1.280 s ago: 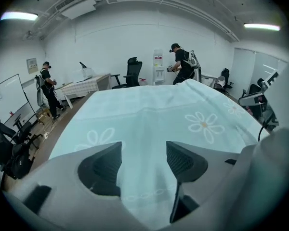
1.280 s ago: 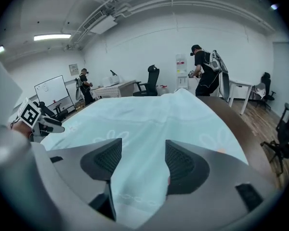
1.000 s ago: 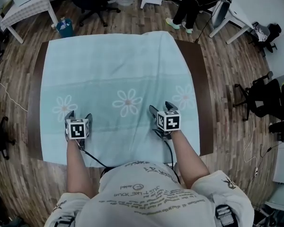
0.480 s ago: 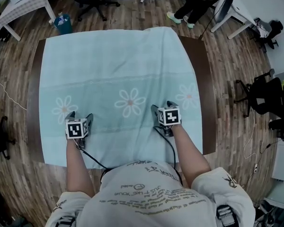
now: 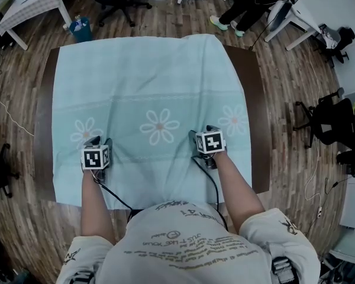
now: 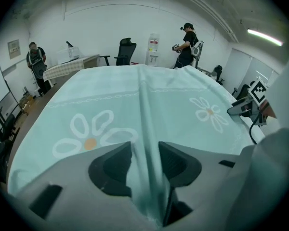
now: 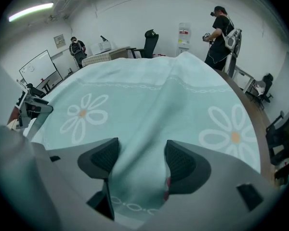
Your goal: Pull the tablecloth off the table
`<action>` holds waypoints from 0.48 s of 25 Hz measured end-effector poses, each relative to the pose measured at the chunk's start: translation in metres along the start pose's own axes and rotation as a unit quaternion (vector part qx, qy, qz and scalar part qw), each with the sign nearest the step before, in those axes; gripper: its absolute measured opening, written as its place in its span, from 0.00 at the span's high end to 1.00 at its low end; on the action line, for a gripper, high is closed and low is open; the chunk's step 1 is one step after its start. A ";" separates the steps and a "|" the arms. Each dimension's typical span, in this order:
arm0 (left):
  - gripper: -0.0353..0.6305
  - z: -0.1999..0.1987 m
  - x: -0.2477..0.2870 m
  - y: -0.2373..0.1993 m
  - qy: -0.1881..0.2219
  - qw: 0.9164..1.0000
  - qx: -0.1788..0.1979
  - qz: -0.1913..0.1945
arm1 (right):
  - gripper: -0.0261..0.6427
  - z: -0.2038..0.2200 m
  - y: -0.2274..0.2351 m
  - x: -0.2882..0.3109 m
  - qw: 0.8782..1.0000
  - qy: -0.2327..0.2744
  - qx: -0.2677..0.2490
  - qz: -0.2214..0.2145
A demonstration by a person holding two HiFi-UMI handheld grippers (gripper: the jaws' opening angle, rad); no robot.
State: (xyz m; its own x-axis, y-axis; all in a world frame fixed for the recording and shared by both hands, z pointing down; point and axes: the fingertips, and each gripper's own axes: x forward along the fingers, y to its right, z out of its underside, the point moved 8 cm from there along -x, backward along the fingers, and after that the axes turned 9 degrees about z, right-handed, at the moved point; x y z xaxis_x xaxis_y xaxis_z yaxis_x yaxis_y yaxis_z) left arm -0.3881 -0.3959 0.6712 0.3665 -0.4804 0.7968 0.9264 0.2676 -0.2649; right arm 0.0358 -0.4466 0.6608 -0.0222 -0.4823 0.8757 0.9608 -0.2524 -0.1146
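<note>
A pale blue tablecloth (image 5: 148,81) with white daisies covers the dark brown table (image 5: 252,99), which shows bare along both sides. My left gripper (image 5: 99,141) rests on the cloth near the front left. In the left gripper view its jaws (image 6: 144,150) are closing, and a narrow raised fold of the tablecloth (image 6: 135,95) is pinched between the pads. My right gripper (image 5: 204,132) sits on the cloth near the front right. In the right gripper view a broader hump of the tablecloth (image 7: 135,95) fills the gap of that gripper (image 7: 142,153) and touches both pads.
A person (image 5: 244,5) stands beyond the far right corner. A blue bin (image 5: 80,28) and a small side table (image 5: 29,2) stand at the far left, and office chairs (image 5: 325,123) at the right. Black cables (image 5: 115,197) run from both grippers toward my body.
The left gripper's jaws have narrowed and gathered a fold of cloth. Creases now spread from both grippers. Both grippers have shifted slightly forward on the cloth.
</note>
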 end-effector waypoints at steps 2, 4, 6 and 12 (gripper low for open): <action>0.84 -0.004 0.005 0.012 -0.013 1.000 0.012 0.013 | 0.50 -0.002 -0.001 0.000 1.000 -0.005 -0.010 -0.006; 0.92 -0.006 0.007 0.021 -0.016 1.000 0.019 0.005 | 0.56 -0.005 -0.004 0.000 1.000 -0.011 -0.024 -0.014; 0.92 -0.005 0.006 0.023 -0.008 1.000 0.014 -0.003 | 0.63 -0.007 -0.006 0.000 0.999 -0.013 -0.030 -0.020; 0.93 -0.004 0.006 0.024 0.001 1.000 0.004 -0.005 | 0.93 -0.006 -0.008 0.000 0.999 0.000 0.035 -0.026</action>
State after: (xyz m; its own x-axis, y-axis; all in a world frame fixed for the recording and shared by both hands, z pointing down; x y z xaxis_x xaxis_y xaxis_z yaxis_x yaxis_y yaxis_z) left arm -0.3632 -0.3955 0.6679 0.3577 -0.4842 0.7985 0.9292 0.2694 -0.2530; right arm 0.0261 -0.4497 0.6586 -0.0731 -0.4691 0.8801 0.9753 -0.2180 -0.0352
